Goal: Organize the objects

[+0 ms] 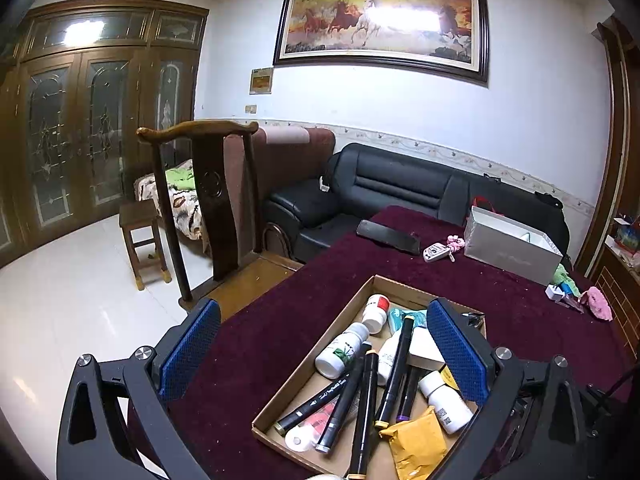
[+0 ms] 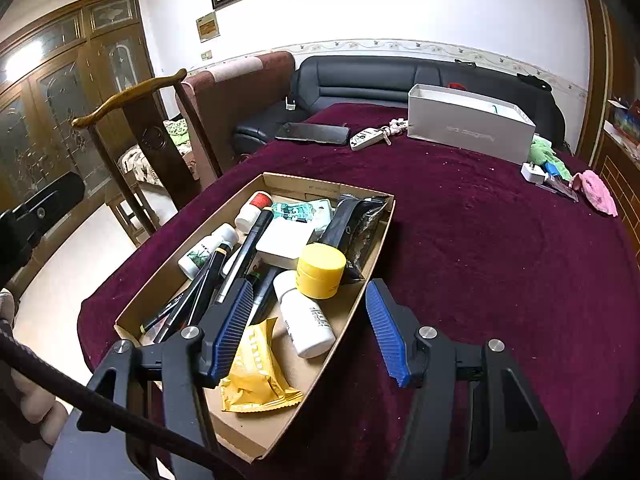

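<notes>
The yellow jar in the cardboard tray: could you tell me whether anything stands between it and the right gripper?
Nothing visible blocks it. In the right wrist view, the yellow jar sits on top of the clutter in the cardboard tray, just ahead of the open right gripper. A white bottle lies beside and below it, nearer the gripper, not over it.

You face a black leather sofa [image 1: 400, 188] against a white wall. Above the sofa hangs a wide framed painting of running horses [image 1: 384, 24], with a small framed plaque [image 1: 261, 80] lower and to its left. Left of the sofa stands a brown armchair [image 1: 280, 160], then a dark wooden chair [image 1: 212, 184] with a curved top rail, then a low wooden stool [image 1: 142, 236] on pale floor tiles [image 1: 60, 300]. Far left of the sofa are tall wooden doors [image 1: 80, 128] with patterned glass.
</notes>
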Demonstrator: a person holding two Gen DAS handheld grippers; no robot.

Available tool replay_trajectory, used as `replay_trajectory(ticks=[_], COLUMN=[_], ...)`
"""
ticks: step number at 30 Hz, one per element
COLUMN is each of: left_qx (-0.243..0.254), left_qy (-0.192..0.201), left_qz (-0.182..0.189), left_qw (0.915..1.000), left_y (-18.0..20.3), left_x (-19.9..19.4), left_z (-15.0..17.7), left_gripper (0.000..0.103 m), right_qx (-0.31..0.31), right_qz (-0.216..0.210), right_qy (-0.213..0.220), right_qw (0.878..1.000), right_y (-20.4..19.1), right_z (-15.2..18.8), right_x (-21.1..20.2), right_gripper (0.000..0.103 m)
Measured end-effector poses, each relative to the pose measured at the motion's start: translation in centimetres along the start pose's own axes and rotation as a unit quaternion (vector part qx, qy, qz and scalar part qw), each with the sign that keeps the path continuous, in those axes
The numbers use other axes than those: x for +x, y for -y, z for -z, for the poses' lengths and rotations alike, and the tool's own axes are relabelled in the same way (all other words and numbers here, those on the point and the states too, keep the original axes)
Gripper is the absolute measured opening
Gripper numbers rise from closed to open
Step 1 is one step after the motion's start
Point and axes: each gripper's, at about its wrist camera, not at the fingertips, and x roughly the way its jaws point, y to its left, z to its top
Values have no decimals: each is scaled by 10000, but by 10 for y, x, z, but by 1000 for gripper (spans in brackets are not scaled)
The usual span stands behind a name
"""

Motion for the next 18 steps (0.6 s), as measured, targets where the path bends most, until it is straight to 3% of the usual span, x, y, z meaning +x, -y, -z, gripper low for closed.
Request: replay_trajectory(ticks=[18], left_qx=[-46], left_qy=[-237], left_qz=[-54], left_qw=[9997], left_y=[-4], left_x=[10], left_z=[2], left_gripper=[101], right_qx=[-70], right_qz=[-28], right_qy=[-116], right_qw=[9999], right_y=[-7], right_z=[3], right_x=[6], right_gripper=[59])
